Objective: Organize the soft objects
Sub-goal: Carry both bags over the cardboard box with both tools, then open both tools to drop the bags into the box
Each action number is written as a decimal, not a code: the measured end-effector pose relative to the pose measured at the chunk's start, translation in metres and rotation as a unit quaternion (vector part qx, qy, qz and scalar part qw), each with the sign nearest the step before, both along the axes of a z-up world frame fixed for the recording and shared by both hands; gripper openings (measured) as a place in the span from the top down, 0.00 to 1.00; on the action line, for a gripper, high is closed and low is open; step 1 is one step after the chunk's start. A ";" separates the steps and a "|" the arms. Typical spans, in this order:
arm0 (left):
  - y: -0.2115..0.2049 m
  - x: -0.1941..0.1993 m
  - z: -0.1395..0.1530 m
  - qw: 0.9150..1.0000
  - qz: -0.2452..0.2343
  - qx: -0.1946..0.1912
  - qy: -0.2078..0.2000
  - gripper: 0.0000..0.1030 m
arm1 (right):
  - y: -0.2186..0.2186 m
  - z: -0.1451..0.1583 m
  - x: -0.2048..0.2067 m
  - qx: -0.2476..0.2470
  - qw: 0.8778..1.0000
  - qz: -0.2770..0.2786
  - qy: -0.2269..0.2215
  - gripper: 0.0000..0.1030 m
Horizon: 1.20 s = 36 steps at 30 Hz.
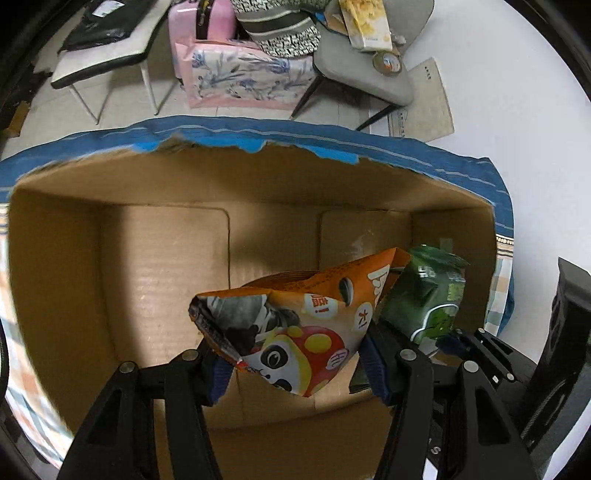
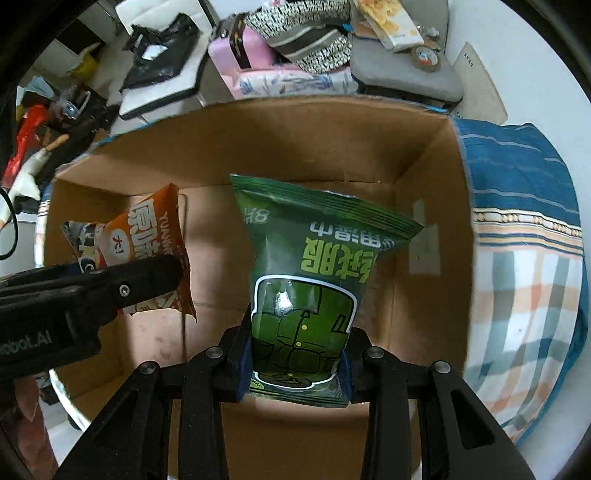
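My left gripper [image 1: 295,365] is shut on an orange snack bag with a panda print [image 1: 295,325] and holds it over the open cardboard box [image 1: 147,240]. My right gripper [image 2: 295,362] is shut on a green snack bag [image 2: 306,288] and holds it above the same box [image 2: 332,147]. The green bag [image 1: 432,299] shows to the right of the orange one in the left wrist view. The orange bag [image 2: 147,236] and the left gripper [image 2: 122,288] show at the left of the right wrist view. The box floor under both bags is bare.
The box stands on a blue and plaid cloth [image 2: 524,258]. Beyond it are a grey chair [image 1: 365,70] with items, a pink floral bag [image 1: 243,77], a pink case [image 1: 199,18] and a white-topped stool [image 1: 107,48]. Clutter lies at the left [image 2: 33,147].
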<state>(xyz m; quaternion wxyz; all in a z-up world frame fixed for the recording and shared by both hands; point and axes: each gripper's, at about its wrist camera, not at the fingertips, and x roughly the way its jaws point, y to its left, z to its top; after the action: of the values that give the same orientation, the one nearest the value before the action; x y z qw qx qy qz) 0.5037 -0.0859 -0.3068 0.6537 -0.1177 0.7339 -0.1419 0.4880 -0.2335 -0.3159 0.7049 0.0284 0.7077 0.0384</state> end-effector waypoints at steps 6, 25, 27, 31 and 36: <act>-0.003 0.013 -0.019 1.000 0.002 0.011 0.025 0.43 | 0.000 -0.026 0.019 -0.018 0.999 0.013 0.027 0.62; 0.013 -0.030 0.022 0.995 0.004 0.085 -0.055 0.10 | 0.003 -0.011 -0.004 -0.023 1.000 0.010 0.015 0.04; 0.016 -0.038 0.033 0.992 0.007 0.099 -0.077 0.10 | 0.006 -0.003 -0.014 -0.028 1.000 0.004 0.005 0.04; 0.023 -0.052 0.050 0.986 0.020 0.116 -0.115 0.10 | 0.014 0.015 -0.034 -0.041 0.999 0.001 -0.023 0.04; 0.028 -0.072 0.080 0.979 0.028 0.125 -0.157 0.10 | 0.025 0.045 -0.053 -0.051 0.997 -0.002 -0.059 0.04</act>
<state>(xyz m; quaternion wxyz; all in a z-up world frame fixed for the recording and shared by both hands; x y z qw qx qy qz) 0.4318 -0.0580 -0.2265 0.7741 -0.0319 0.6305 -0.0469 0.4352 -0.2081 -0.2707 0.7461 -0.0083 0.6658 0.0024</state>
